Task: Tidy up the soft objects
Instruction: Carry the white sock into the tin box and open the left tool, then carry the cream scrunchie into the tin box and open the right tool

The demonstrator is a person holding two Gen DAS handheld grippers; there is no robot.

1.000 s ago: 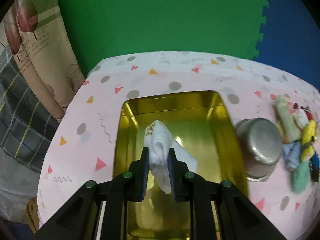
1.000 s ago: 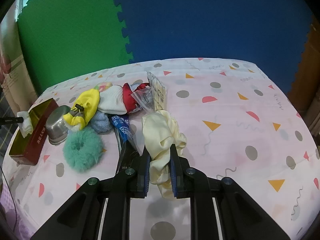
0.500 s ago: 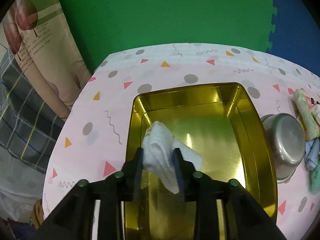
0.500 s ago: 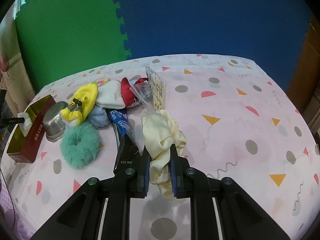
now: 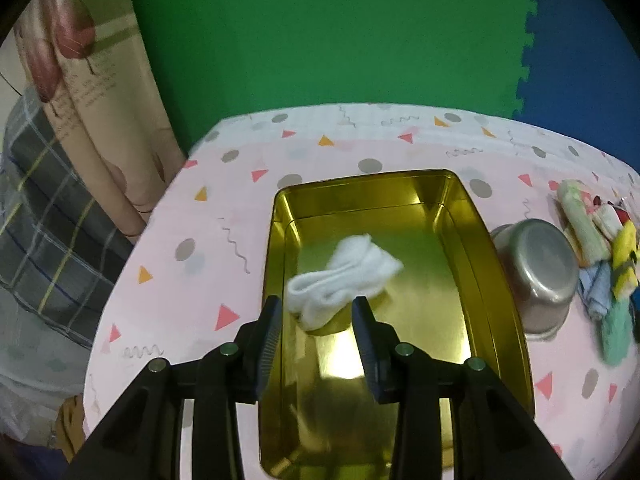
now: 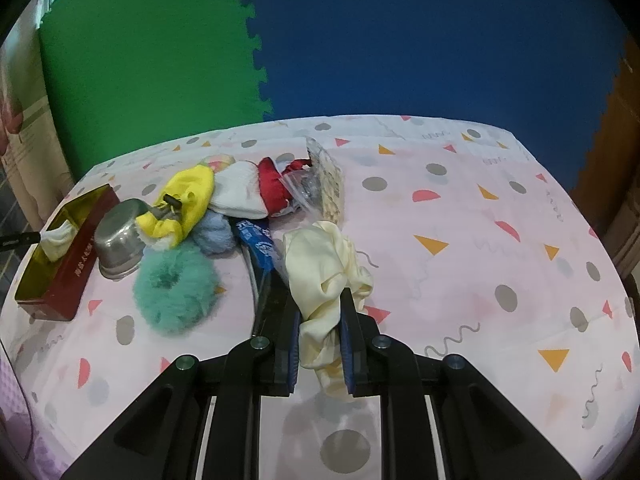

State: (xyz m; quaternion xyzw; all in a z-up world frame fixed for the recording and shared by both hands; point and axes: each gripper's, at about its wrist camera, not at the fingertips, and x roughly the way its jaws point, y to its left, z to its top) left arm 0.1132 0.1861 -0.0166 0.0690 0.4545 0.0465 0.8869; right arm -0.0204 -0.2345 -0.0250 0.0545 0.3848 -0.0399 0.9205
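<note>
Left gripper (image 5: 318, 314) over the gold tin (image 5: 472, 216), jaws have just been opening and now stand apart, pads off the cloth. White folded sock (image 5: 344, 276) lies between and just past the fingertips, inside the tin, nearer its left wall; I can't tell if it's fully settled on the floor, edges blurred. From my right cam same tin (image 6: 66, 260) shows a red outer wall w/ the sock (image 6: 58, 240) poking above the rim.

Right gripper (image 6: 320, 320) clamped tight on the cream satin scrunchie (image 6: 320, 272), fabric bunched between the pads, rest draped fwd on the pink patterned tablecloth (image 6: 480, 260).

Rel. to the tin: steel pot (image 6: 120, 236) upside down, just beside its right wall. Past the pot is the soft pile, all touching: yellow plush (image 6: 188, 200), light-blue cloth (image 6: 214, 232), teal fluffy scrunchie (image 6: 176, 288), white sock (image 6: 240, 192), red fabric item (image 6: 272, 188), clear plastic packet (image 6: 320, 184). Blue-labelled pack (image 6: 256, 244) lies between pile and cream scrunchie.
</note>
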